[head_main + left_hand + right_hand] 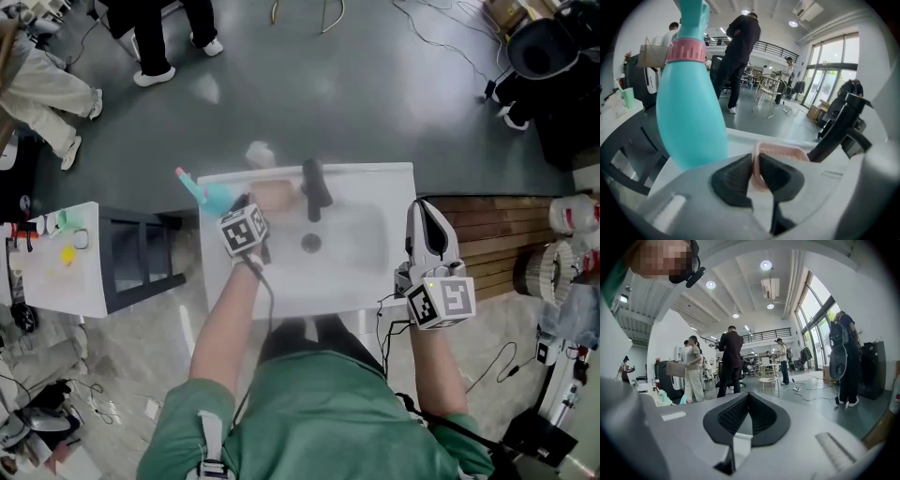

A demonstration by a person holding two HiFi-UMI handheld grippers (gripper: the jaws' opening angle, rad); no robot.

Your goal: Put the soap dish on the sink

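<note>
A pink soap dish is over the back ledge of the white sink, between a teal spray bottle and the black faucet. My left gripper is shut on the dish's near rim. Whether the dish rests on the ledge I cannot tell. My right gripper hovers at the sink's right edge, shut with nothing between its pads, pointing away over the floor.
A white side table with small items and a dark rack stand left of the sink. Wooden slats lie to the right. People stand on the grey floor beyond; cables trail there.
</note>
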